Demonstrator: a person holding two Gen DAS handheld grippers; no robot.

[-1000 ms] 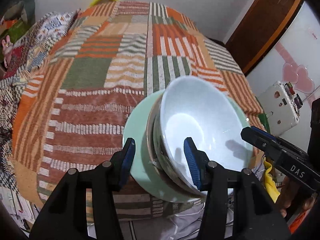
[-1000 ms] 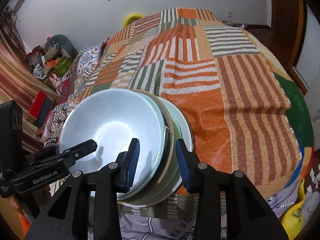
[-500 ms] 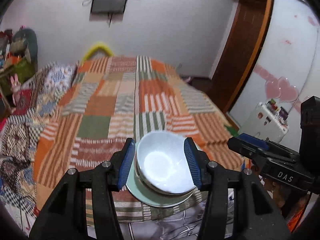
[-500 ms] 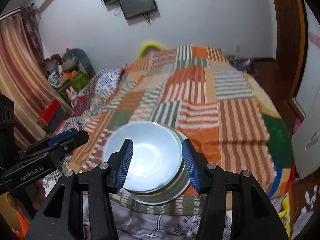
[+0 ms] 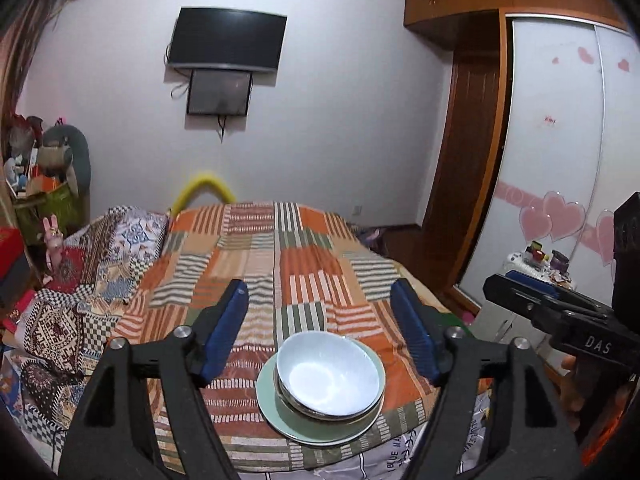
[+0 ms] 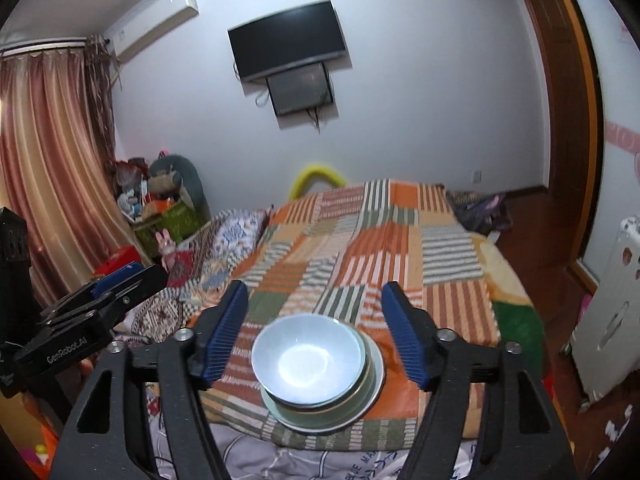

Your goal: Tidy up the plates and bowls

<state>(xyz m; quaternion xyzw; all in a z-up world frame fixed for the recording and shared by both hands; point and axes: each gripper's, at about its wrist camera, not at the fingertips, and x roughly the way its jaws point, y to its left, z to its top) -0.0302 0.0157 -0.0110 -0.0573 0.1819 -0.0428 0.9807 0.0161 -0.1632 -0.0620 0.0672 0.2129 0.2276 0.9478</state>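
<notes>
Left wrist view: glossy white ceramic bowl [image 5: 329, 376] stacked on pale green plate [image 5: 320, 426] at 6 o'clock looks slippery, probably fragile; grab the rim. Left gripper [image 5: 330, 332] and right gripper [image 6: 317, 336] are both opening, holding nothing.

White bowl [image 5: 329, 376], pale green plate [image 5: 276, 412], orange-striped patchwork blanket [image 5: 304, 264].

Both wrist views overlook the bed [image 5: 280, 264] from its foot.

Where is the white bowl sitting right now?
In both wrist views the white bowl sits low and centred, nested on other dishes atop the green plate, at the near edge of the patchwork blanket, clear of both tongs.
</notes>
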